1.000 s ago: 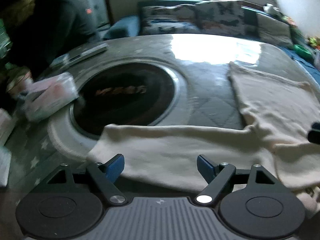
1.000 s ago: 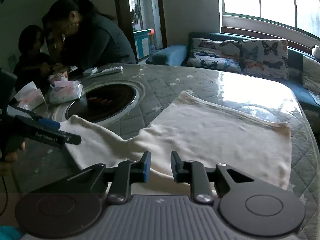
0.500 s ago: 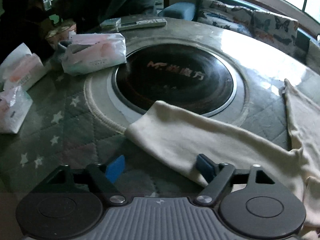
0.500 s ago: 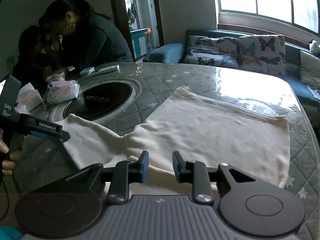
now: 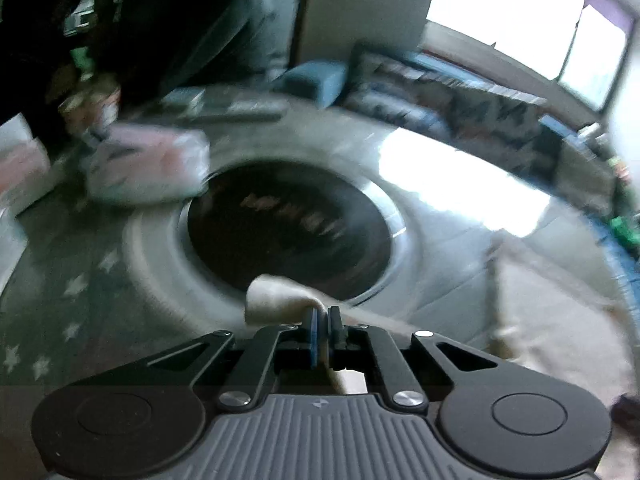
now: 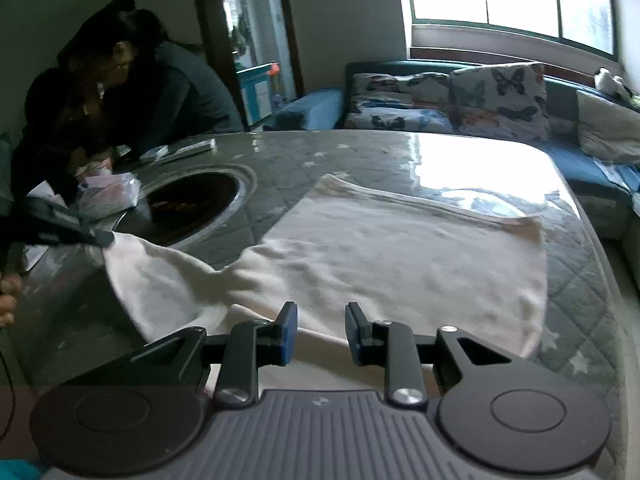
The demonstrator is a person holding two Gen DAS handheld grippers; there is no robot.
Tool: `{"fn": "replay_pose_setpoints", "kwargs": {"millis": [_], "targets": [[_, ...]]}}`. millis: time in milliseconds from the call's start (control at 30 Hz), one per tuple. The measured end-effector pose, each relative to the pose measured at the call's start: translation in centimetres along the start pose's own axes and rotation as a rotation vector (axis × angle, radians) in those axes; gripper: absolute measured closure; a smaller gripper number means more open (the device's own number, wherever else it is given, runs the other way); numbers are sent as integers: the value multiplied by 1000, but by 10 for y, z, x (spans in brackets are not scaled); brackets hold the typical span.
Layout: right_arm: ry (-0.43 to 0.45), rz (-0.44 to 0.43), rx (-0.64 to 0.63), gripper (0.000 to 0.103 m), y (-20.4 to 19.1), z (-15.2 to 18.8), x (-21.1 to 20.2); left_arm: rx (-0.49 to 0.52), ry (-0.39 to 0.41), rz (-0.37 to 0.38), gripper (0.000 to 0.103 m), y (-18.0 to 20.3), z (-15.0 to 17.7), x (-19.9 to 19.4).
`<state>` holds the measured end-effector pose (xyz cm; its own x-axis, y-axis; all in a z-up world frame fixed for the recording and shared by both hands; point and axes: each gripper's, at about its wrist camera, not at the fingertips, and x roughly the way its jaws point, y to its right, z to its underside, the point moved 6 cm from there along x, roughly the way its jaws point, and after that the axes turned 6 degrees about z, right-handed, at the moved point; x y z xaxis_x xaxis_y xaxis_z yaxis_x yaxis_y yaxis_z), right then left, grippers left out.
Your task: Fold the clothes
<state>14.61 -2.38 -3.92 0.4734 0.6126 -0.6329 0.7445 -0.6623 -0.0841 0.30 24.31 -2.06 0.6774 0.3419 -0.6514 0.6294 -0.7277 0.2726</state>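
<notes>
My left wrist view is smeared with blur, so I can read little of it sharply. At bottom centre the left gripper [image 5: 323, 322] has its jaws pinched together on the end of a cream sleeve [image 5: 276, 298]; a bunched fold of the cloth bulges up and to the left of the pads, and a strip of it shows below them through the frame of the tool. Behind the sleeve lies the dark round inset [image 5: 288, 228] of the table [image 5: 100, 272], its lettering unreadable. A pale tissue pack [image 5: 148, 168] at centre left is only a blur, and the dark figures at upper left cannot be made out.

The right wrist view is clearer. The cream garment [image 6: 400, 248] lies spread across the middle of the quilted tabletop, its far hem toward the glare at upper right. The sleeve runs off to the left, where the left gripper shows as a dark blurred bar at the left edge holding its tip lifted off the table. Part of my hand [image 6: 8, 296] is cut off at the left border.

At bottom centre the right gripper [image 6: 321, 330] has its jaws parted a little, with the garment's near edge showing in the gap. I cannot tell whether the pads are pressing on cloth, since the tool body hides what lies beneath them. Two people [image 6: 132, 92] sit in shadow at upper left.
</notes>
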Motion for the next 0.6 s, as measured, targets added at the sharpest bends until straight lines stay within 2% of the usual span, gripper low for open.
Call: {"fn": "replay_pose_setpoints", "kwargs": {"millis": [100,200,300,400,467,600], "targets": [[1,15,31,77,9,3,-4,45,42,121,98,31,-10,-16],[5,36,57,77,17,6,-8,107,59,283,98,72,-12,-32],[7,57,92,77,28,10,-12,171,50,469,98,115,-6,-46],[6,86,125,77,40,15,-17,229,-1,645,98,154,9,-50],[5,104,145,77,48,19,-20,306,-35,713,98,178,23,-49],[4,139,186,77,63,26,-30,390,-137,767,95,197,47,-36]]}}
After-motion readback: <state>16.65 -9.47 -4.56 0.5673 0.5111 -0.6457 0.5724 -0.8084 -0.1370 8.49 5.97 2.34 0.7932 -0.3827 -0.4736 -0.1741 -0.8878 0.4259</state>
